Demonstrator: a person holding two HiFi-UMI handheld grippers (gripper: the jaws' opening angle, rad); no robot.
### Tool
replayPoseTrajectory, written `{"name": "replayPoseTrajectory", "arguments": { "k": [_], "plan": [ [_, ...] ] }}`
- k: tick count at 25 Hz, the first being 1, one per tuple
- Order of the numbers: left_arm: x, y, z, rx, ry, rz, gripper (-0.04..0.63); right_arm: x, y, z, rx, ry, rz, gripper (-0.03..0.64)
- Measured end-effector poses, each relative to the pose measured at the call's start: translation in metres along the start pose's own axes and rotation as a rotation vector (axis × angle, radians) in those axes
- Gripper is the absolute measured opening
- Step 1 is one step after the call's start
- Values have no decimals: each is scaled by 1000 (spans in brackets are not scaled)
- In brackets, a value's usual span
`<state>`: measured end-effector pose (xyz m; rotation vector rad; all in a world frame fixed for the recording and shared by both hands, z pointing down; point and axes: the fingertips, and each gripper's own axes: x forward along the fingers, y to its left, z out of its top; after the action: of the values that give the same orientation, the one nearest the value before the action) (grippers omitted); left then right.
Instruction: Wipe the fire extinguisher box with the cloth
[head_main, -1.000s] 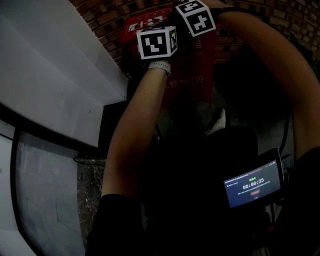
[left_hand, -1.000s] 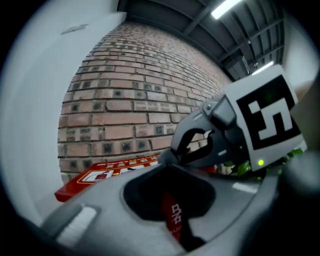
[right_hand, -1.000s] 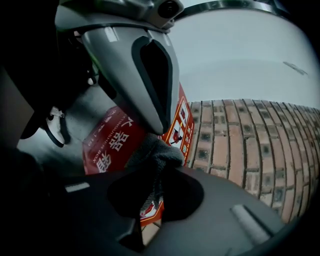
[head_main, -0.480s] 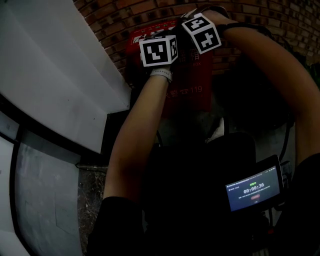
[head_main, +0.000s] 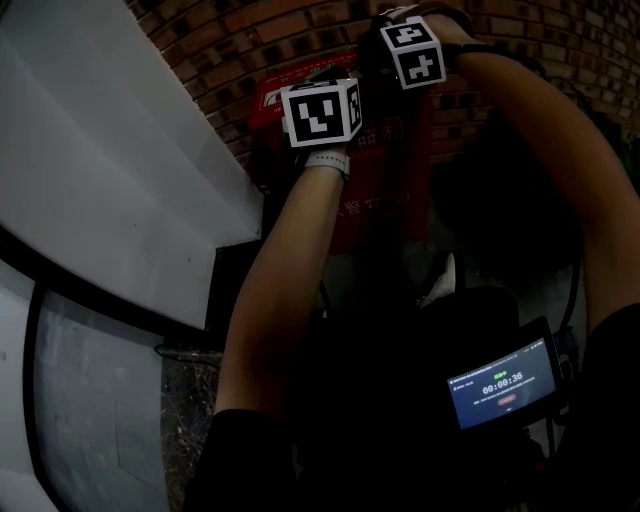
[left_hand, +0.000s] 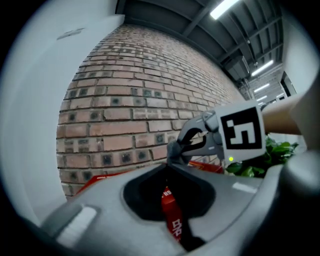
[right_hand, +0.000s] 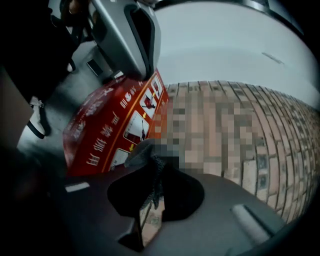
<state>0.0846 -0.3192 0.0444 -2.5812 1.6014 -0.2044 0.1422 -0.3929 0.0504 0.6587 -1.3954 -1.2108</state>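
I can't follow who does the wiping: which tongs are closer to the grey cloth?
Right. The right tongs are shut on the cloth at the red box; the left tongs sit just beside it, not gripping it.

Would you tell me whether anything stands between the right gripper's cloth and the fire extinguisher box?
Nothing visible does. The right gripper is shut on the dark cloth, at the top of the red fire extinguisher box; the left gripper sits beside it, not between.
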Motion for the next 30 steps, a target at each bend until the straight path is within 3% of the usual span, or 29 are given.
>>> {"name": "replayPoseTrajectory", "arguments": {
  "k": [14, 19, 30],
  "plan": [
    [34, -19, -13, -31, 1, -109, 3, 109, 5, -36, 20, 32, 40, 32],
    [35, -22, -16, -30, -3, -115, 3, 107, 4, -38, 75, 36, 49, 31],
    [18, -12, -18, -3, 5, -65, 3, 65, 26, -16, 44, 6, 104, 31]
  ]
}}
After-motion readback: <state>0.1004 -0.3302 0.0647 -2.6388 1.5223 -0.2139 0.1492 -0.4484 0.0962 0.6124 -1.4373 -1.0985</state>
